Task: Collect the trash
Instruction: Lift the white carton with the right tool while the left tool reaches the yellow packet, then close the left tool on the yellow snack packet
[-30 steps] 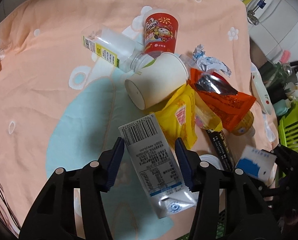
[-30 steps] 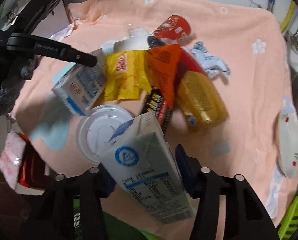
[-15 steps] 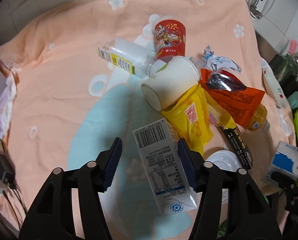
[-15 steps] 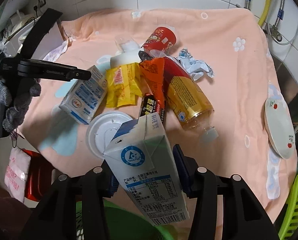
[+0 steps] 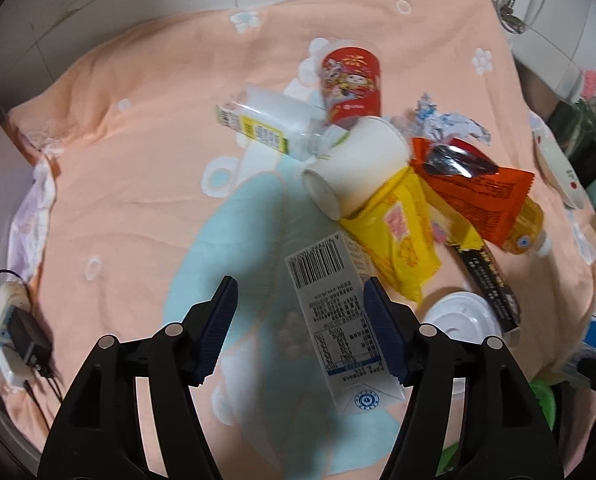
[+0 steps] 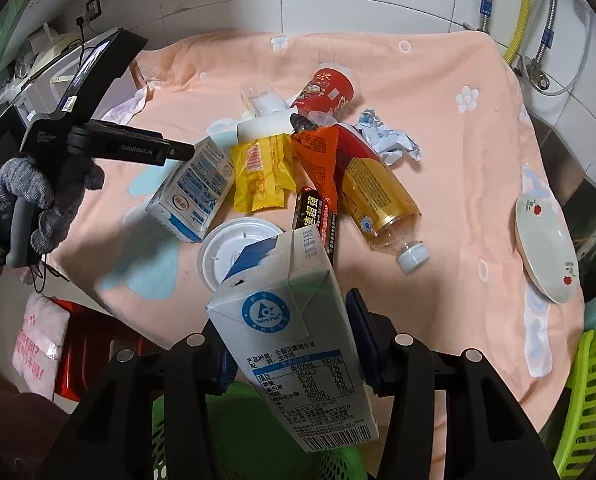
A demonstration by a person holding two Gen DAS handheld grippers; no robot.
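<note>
Clearly early days: right claw (image 6: 290,344) clamped on one milk carton (image 6: 294,344) above the green bin (image 6: 258,440); left claw (image 5: 300,320) opening around another carton (image 5: 334,320); most trash remains on the bench (image 5: 138,160).

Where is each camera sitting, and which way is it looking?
Left wrist: on the left gripper, looking down at a milk carton on the peach blanket; its opening black fingers show.
Right wrist: on the right gripper, holding a second carton over a green basket; a gloved hand shows.
Shared: the trash pile, including the red cup.
</note>
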